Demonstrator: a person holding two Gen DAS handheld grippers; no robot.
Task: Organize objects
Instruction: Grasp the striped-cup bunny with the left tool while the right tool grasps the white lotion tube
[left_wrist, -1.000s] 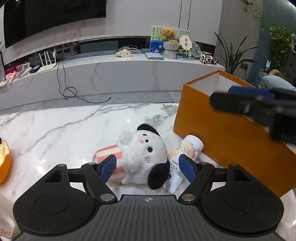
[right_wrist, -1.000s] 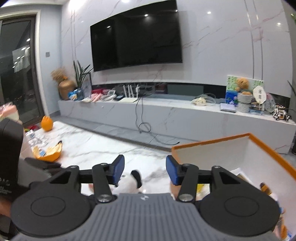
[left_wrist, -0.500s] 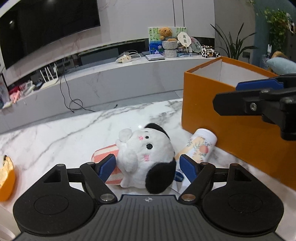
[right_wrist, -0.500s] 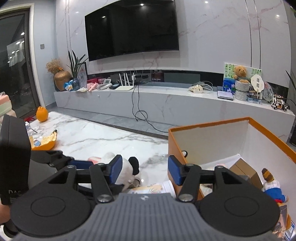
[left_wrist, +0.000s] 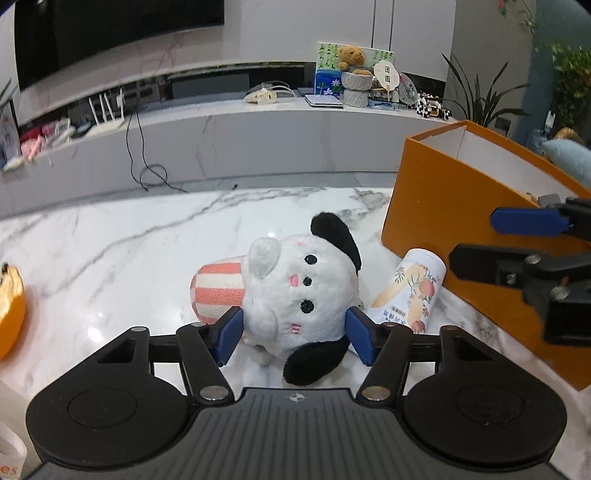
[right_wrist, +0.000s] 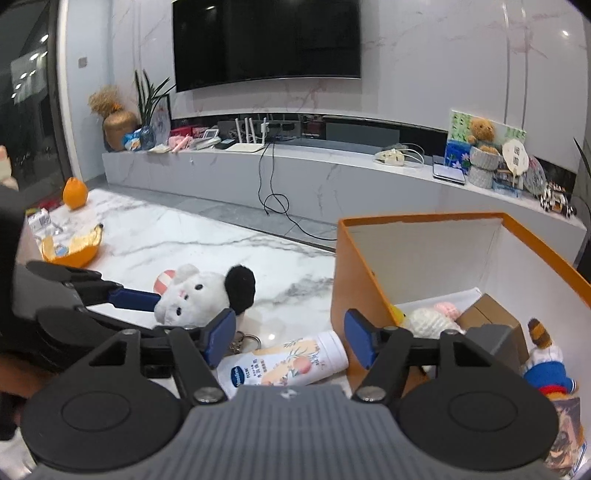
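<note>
Orange peel (right_wrist: 70, 248): 1 half-shell at the left edge of the marble table (left_wrist: 110, 251); 1 whole orange (right_wrist: 75, 192) stands farther back.
Left gripper (left_wrist: 294, 334): its jaws have just been closing; the 2 blue pads now pinch the plush at both sides of its head.
Plush (left_wrist: 301, 295): 1 white toy dog with 2 black ears and a pink-striped body, lying on the table left of the box.
Tube (right_wrist: 284, 366): 1 white tube lying flat between plush and box, its cap end touching the box wall; peach print, a blue oval logo and small lettering too fine to read.
Right gripper (right_wrist: 290, 341): its jaws have just been opening; they stand spread above the tube, pads touching nothing.
Box (right_wrist: 341, 280): 1 orange box, white inside, holding a cardboard carton, 1 small doll in blue and other soft toys.
</note>
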